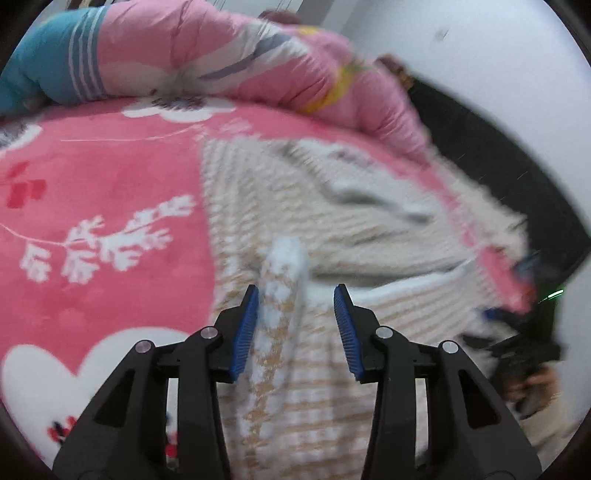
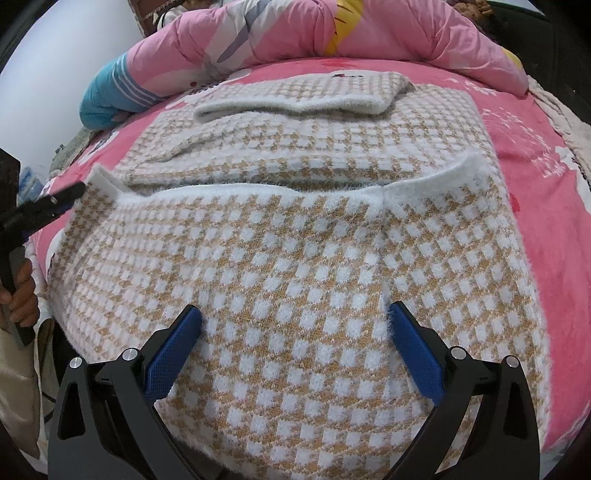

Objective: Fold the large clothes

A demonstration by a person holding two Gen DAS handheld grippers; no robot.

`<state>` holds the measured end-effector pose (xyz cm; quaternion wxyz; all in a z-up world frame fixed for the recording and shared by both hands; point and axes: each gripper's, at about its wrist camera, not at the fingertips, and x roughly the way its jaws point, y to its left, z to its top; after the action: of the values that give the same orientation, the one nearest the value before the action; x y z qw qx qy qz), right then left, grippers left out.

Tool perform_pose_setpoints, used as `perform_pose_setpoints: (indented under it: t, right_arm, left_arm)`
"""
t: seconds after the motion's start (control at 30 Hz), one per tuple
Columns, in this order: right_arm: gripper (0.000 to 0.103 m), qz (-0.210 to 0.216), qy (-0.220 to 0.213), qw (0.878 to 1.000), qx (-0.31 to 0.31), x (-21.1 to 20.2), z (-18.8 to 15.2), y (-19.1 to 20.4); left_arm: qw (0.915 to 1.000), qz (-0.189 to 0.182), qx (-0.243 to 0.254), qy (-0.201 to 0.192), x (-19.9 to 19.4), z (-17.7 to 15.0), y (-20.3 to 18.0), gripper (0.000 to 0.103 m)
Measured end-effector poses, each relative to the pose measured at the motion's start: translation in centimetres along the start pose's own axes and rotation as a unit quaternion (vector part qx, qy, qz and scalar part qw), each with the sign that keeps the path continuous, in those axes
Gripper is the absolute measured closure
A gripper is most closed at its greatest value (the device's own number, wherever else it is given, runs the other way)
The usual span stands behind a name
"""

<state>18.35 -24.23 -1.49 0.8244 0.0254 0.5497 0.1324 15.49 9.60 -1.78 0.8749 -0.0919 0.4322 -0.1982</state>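
Note:
A fluffy tan-and-white checked sweater [image 2: 295,240] lies spread on the pink bedsheet [image 2: 546,206], with a sleeve folded across its far part [image 2: 295,99] and a white-trimmed edge crossing its middle. My right gripper [image 2: 295,310] hovers low over its near part, jaws wide and nothing pinched. In the left wrist view, which is blurred, a raised ridge of the sweater [image 1: 282,280] stands between the pads of my left gripper [image 1: 295,291]. The ridge leans on the left pad [image 1: 245,332] and leaves a gap to the right one. That gripper [image 2: 55,203] also shows at the sweater's left corner, held by a hand [image 2: 22,295].
A puffy pink quilt [image 2: 388,33] with a teal striped end [image 2: 110,92] is bunched along the far side of the bed. The flowered pink sheet [image 1: 92,166] stretches left of the sweater. Dark furniture [image 1: 498,155] and a white wall [image 1: 480,55] lie beyond the bed's edge.

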Motion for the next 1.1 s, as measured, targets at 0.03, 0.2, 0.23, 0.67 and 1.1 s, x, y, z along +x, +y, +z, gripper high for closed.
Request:
perform_pose_setpoints:
  t: [0.03, 0.2, 0.23, 0.67, 1.1]
  right_arm:
    - [0.006, 0.000, 0.000, 1.000, 0.000, 0.0, 0.0, 0.0]
    - [0.006, -0.002, 0.001, 1.000, -0.001, 0.0, -0.1, 0.0]
    - [0.006, -0.001, 0.001, 1.000, -0.001, 0.0, 0.0, -0.1]
    - [0.006, 0.012, -0.010, 1.000, -0.003, -2.7, -0.6, -0.9]
    - [0.023, 0.007, -0.066, 0.996, 0.061, -6.3, 2.7, -9.8]
  left_arm:
    - [0.9996, 0.021, -0.001, 0.018, 1.0, -0.1, 0.2, 0.063]
    - [0.9991, -0.009, -0.030, 0.030, 1.6, 0.3, 1.2, 0.062]
    - [0.9983, -0.038, -0.036, 0.026, 1.3, 0.4, 1.2, 0.062]
    - [0.9917, 0.106, 0.026, 0.068, 2.8, -0.8, -2.2, 0.060]
    - [0.9835, 0.168, 0.038, 0.055, 3.3, -1.4, -4.1, 0.060]
